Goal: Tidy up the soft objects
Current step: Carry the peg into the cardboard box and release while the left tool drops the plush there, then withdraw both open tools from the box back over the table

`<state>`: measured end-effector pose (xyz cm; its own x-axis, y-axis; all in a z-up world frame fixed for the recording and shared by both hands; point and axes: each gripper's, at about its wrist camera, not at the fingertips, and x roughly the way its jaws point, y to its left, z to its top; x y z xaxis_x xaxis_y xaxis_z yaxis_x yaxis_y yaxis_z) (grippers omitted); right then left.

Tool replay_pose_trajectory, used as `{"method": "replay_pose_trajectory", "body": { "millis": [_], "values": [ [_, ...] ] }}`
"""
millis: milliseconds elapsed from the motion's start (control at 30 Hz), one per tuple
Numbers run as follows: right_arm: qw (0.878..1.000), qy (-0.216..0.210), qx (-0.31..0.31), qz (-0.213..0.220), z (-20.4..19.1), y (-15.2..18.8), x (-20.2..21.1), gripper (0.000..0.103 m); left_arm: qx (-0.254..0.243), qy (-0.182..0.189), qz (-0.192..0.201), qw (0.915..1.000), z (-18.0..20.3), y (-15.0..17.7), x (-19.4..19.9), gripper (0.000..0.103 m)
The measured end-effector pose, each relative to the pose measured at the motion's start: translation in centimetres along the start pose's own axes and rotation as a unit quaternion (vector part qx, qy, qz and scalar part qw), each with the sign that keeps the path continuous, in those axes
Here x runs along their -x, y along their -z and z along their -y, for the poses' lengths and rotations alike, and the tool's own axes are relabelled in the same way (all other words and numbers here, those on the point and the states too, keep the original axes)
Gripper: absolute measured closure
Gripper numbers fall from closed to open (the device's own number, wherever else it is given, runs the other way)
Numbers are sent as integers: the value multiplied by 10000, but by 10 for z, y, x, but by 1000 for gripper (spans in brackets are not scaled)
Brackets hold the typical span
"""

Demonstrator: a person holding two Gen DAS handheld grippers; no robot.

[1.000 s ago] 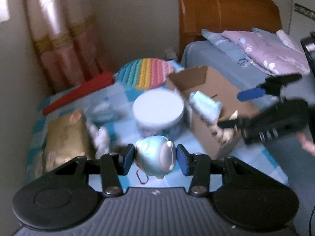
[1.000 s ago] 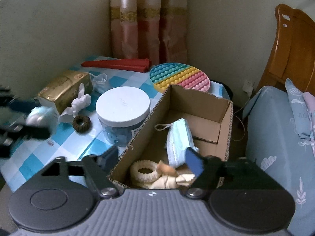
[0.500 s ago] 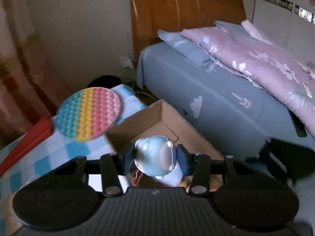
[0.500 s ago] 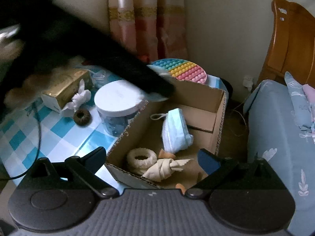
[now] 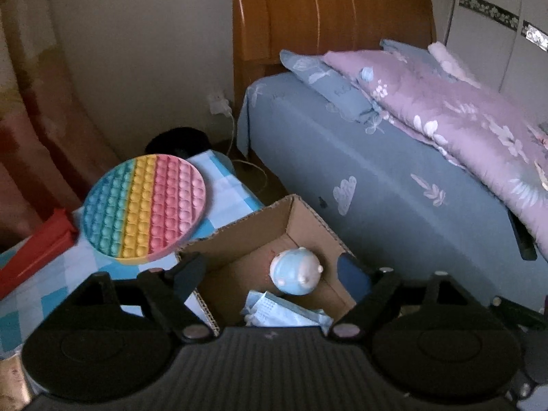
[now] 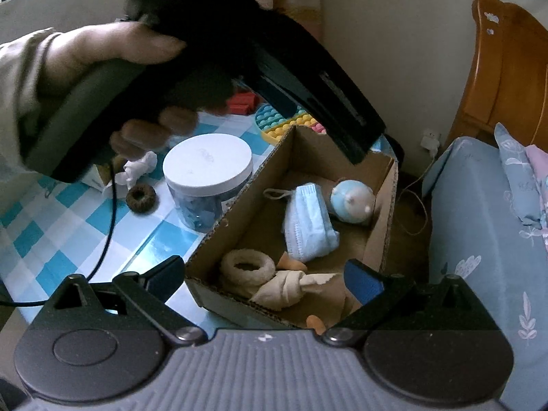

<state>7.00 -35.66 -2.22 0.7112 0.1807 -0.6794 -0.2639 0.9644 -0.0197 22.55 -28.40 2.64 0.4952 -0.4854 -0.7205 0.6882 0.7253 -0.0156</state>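
A light blue round plush toy [image 5: 296, 271] lies in the far end of the cardboard box [image 5: 310, 217]; it also shows in the right wrist view [image 6: 352, 201]. My left gripper [image 5: 274, 270] is open and empty above the box [image 6: 382, 233]. Inside the box lie a blue face mask [image 6: 308, 222], a cream fuzzy ring [image 6: 247, 269] and a beige knotted cloth [image 6: 291, 287]. My right gripper [image 6: 265, 279] is open and empty at the box's near end. A brown scrunchie [image 6: 140, 198] and a white crumpled cloth [image 6: 138, 167] lie on the checked tablecloth [image 6: 68, 226].
A white-lidded jar [image 6: 207, 178] stands left of the box. A rainbow pop-it disc [image 5: 145, 205] and a red flat thing [image 5: 34, 250] lie at the table's back. The bed [image 5: 394, 171] is close on the right. The left hand and gripper body [image 6: 239, 51] hang over the box.
My left gripper carried the blue plush from the table over the box, opened, and the plush dropped into the far end. My right gripper opened wider.
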Motion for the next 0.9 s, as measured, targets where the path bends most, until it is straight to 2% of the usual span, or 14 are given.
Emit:
{"method": "replay_pose_trajectory", "body": {
  "millis": [100, 300, 400, 500, 767, 900],
  "values": [
    [10000, 8, 7, 2, -6, 0, 2, 2, -4, -139, 120, 9998, -2, 3, 16, 15],
    [9999, 27, 125, 88, -24, -2, 17, 2, 3, -608, 422, 9973, -6, 32, 67, 8],
    [9997, -8, 190, 134, -33, -3, 25, 0, 214, -632, 539, 9963, -12, 54, 95, 7],
    [9997, -60, 192, 115, -44, -3, 29, 0, 457, -838, 587, 9937, -19, 80, 121, 4],
    [9994, -171, 289, 73, -86, -1, 34, 0, 975, -1786, 694, 9766, -49, 161, 171, 3],
    [9992, -274, 277, 102, -111, -2, 32, 0, 1259, -2023, 720, 9685, -66, 195, 186, 3]
  ]
}}
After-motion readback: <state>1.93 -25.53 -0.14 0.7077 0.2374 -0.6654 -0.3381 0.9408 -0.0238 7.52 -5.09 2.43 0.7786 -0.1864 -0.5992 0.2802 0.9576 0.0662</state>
